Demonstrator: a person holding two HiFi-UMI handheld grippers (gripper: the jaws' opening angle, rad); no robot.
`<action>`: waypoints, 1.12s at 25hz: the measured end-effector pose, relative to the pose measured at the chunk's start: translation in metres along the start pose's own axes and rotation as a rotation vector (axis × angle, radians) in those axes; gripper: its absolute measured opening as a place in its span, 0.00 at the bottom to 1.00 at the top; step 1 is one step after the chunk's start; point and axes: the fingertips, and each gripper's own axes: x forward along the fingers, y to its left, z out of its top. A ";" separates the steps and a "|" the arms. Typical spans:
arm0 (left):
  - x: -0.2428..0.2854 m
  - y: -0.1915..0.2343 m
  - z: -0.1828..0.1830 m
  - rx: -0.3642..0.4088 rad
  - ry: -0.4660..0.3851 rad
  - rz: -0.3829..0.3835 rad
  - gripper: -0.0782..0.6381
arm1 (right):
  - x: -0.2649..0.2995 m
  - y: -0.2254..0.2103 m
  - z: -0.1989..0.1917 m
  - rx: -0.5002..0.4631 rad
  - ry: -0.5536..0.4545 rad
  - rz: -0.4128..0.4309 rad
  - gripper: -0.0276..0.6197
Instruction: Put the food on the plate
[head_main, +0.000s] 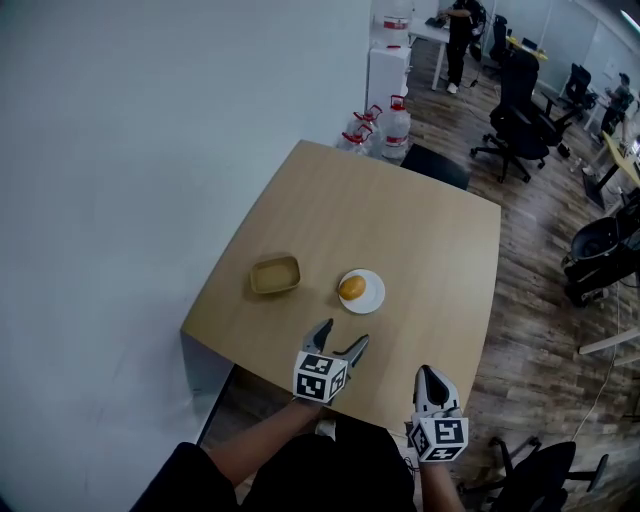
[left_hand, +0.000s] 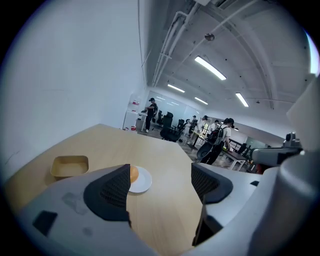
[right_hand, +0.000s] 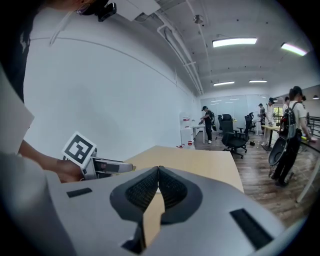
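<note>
An orange bun (head_main: 351, 288) lies on a small white plate (head_main: 372, 297) near the middle of the wooden table (head_main: 400, 230). In the left gripper view the bun (left_hand: 133, 173) peeks out beside the left jaw, on the plate (left_hand: 142, 182). My left gripper (head_main: 342, 341) hovers over the table's near edge, just short of the plate, open and empty. My right gripper (head_main: 429, 377) sits further right at the near edge, its jaws pressed together with nothing between them (right_hand: 158, 186).
A shallow tan square tray (head_main: 275, 275) lies left of the plate, also seen as the tray (left_hand: 70, 166). A white wall runs along the left. Water jugs (head_main: 395, 128) stand beyond the far table edge; office chairs (head_main: 520, 115) and people stand further off.
</note>
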 end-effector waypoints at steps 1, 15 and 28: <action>-0.013 -0.008 0.005 -0.007 -0.026 -0.008 0.60 | -0.005 0.004 0.000 -0.002 -0.007 -0.001 0.14; -0.178 -0.066 0.010 0.023 -0.225 -0.039 0.60 | -0.068 0.071 -0.003 -0.034 -0.084 0.036 0.14; -0.209 -0.093 0.015 0.108 -0.305 -0.012 0.14 | -0.101 0.071 0.011 -0.067 -0.152 0.000 0.14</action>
